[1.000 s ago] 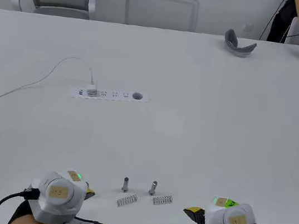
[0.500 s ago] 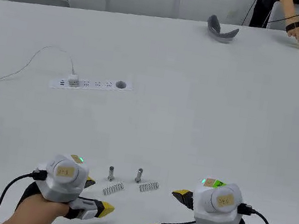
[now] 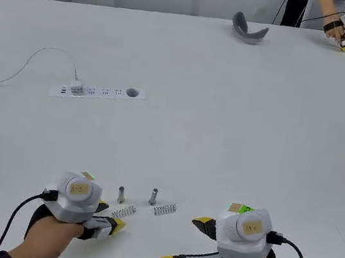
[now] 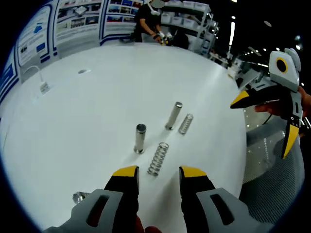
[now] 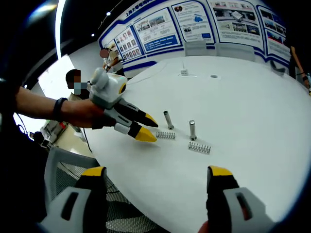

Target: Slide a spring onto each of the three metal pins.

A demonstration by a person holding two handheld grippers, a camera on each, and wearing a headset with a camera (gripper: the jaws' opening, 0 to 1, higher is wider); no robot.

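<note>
One spring (image 4: 158, 158) just beside nearer pin (image 4: 140, 138): likely light, squashy, roll-prone, pinch mid-coil softly; left hand-held gripper (image 4: 159, 171) narrow, right hand-held gripper (image 5: 156, 171) wide.

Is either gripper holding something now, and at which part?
Nothing is held: the left gripper and the right gripper both have open, empty jaws; the nearest coiled metal spring lies on the white table.

Wide bare table (image 3: 237, 132) lies beyond the upright pins (image 3: 122, 194) and springs (image 3: 165, 210), power strip (image 3: 97, 91) farther off.
</note>
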